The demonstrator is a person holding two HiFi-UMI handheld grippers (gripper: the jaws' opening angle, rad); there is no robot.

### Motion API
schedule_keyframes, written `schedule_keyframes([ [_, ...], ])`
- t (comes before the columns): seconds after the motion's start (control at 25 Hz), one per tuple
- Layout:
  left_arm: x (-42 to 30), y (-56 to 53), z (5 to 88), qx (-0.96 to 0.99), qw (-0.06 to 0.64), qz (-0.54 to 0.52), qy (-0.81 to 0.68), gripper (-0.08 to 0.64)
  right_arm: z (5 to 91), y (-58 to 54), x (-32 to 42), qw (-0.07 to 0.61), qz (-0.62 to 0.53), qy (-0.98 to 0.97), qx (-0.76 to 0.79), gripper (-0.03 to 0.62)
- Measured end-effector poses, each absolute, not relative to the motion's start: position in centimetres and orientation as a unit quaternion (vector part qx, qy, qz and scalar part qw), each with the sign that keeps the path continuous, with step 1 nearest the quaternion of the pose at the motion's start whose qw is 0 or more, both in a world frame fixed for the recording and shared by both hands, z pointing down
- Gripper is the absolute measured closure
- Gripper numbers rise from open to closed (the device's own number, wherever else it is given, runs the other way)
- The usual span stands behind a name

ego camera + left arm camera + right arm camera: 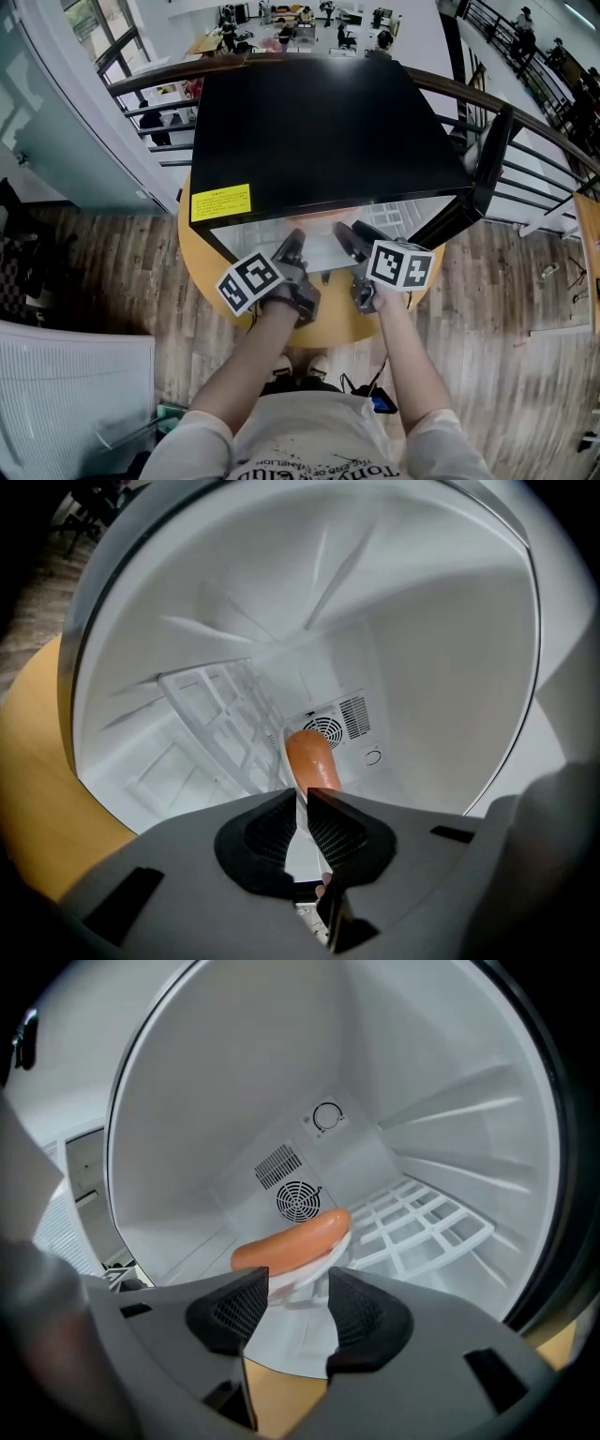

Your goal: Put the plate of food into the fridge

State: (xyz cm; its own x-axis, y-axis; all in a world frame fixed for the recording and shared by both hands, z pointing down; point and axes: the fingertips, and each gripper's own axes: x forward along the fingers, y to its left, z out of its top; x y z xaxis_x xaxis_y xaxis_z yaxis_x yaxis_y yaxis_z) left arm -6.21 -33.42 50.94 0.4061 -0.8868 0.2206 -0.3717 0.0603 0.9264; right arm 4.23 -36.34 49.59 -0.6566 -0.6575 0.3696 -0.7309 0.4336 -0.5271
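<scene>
Head view: tabletop fridge [319, 131]; plate [341, 1244] in left hand-held gripper [306, 803], right hand-held gripper [298, 1283] agape.

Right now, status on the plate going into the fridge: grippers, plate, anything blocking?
Left gripper shut on rim of round white plate; right gripper open at its edge. Plate with orange sausage inside open black fridge. Nothing blocking.

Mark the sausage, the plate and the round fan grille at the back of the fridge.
sausage [291, 1239], right gripper view, middle of its length.
plate [307, 1271], right gripper view, white rim just under the sausage.
fan grille [298, 1202], right gripper view, centre of the round vent.
</scene>
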Motion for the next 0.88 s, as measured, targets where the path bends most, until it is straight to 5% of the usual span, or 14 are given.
schedule_keyframes([
  [0.72, -6.1, -30.8, 51.1, 0.669, 0.531, -0.21, -0.476, 0.509, 50.1, -33.6, 5.8, 0.018, 0.36, -0.844, 0.397, 0.39],
  [0.88, -6.3, -28.6, 51.1, 0.7, 0.502, -0.171, -0.479, 0.509, 49.2, -31.6, 6.0, 0.013, 0.333, -0.847, 0.416, 0.446],
])
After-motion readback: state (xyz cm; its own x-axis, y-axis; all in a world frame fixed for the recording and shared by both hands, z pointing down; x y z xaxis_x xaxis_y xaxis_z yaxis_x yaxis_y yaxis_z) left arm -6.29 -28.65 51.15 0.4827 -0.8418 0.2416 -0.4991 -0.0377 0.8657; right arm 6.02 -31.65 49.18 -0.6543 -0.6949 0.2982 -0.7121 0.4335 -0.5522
